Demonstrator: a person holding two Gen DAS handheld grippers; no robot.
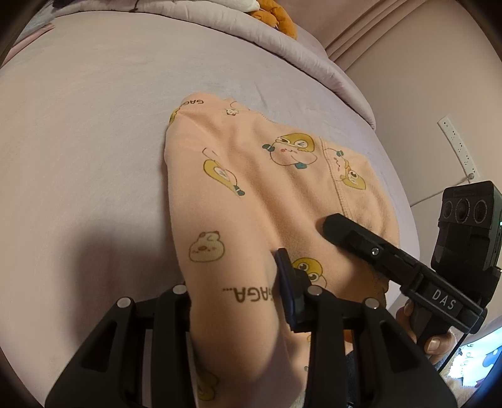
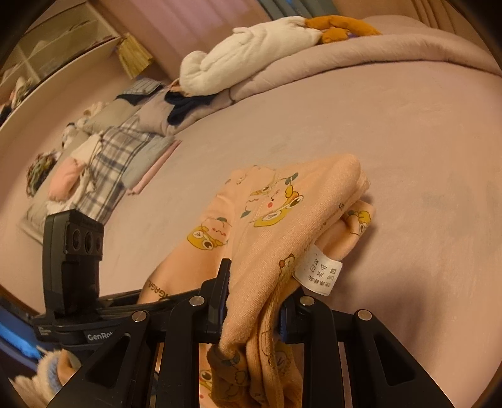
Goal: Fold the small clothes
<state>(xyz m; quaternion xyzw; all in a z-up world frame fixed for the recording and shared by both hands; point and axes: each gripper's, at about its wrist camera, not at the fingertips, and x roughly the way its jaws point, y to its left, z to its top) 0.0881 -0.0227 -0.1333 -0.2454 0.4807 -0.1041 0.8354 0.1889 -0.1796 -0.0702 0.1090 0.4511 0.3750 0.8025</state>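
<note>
A peach garment printed with yellow cartoon figures lies on the lilac bed sheet, its near end lifted off the bed. My left gripper is shut on a thick fold of that end; cloth covers its left finger. My right gripper, held by a hand, comes in from the right and presses into the cloth. In the right wrist view the right gripper is shut on a bunched edge of the garment, beside a white care label. The left gripper's camera housing stands at the left.
A rolled lilac quilt lies along the bed's far side with a white plush and an orange plush on it. Plaid pillows and piled clothes lie at the far left. A white power strip hangs on the wall.
</note>
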